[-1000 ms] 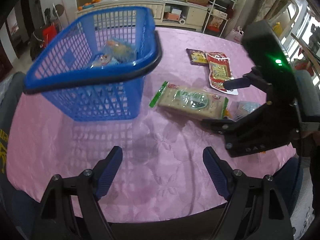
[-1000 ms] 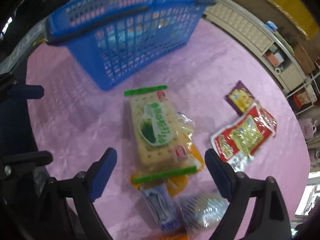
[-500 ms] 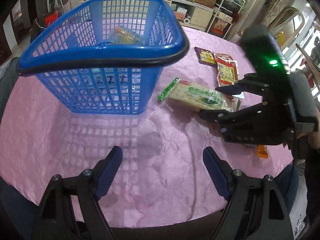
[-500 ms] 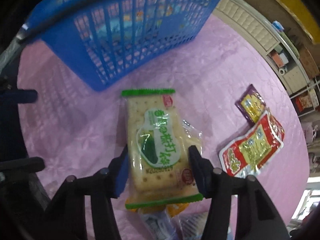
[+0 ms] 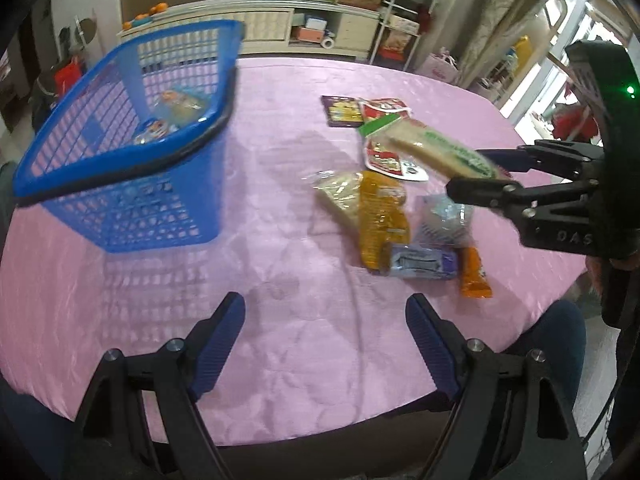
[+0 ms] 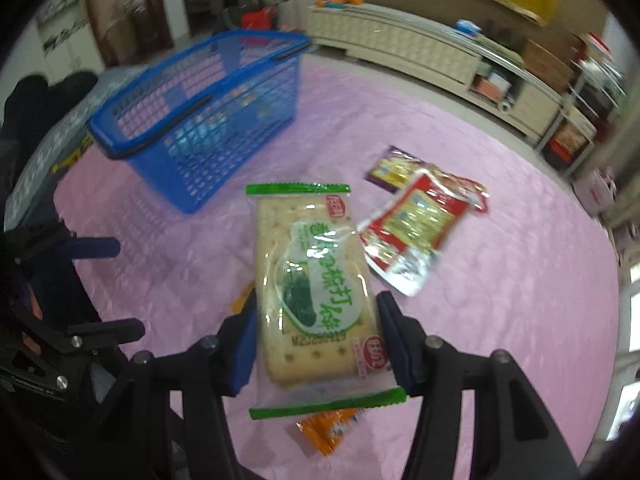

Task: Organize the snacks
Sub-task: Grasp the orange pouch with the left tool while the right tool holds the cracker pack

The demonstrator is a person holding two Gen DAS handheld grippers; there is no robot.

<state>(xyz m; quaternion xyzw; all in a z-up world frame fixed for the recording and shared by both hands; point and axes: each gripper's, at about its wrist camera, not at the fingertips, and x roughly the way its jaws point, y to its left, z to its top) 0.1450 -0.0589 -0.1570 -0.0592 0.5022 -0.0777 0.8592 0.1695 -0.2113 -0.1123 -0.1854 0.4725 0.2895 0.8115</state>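
My right gripper (image 6: 318,336) is shut on a green-edged cracker pack (image 6: 316,292) and holds it above the pink tablecloth; it also shows at the right of the left wrist view (image 5: 440,152). A blue plastic basket (image 5: 120,168) with a few snacks inside stands at the left; in the right wrist view the basket (image 6: 200,116) is far left. My left gripper (image 5: 326,328) is open and empty over the near tablecloth. Loose snacks lie between: a yellow pack (image 5: 380,220), a blue-white bar (image 5: 420,262), an orange pack (image 5: 474,272), a red pouch (image 6: 420,228).
The round table (image 5: 280,360) has its edge close to my left gripper. A purple packet (image 5: 340,110) lies far on the cloth. A white cabinet (image 6: 400,48) and shelves stand behind the table.
My right gripper has closed on the cracker pack and lifted it off the table, uncovering the snacks beneath. My left gripper stayed open.
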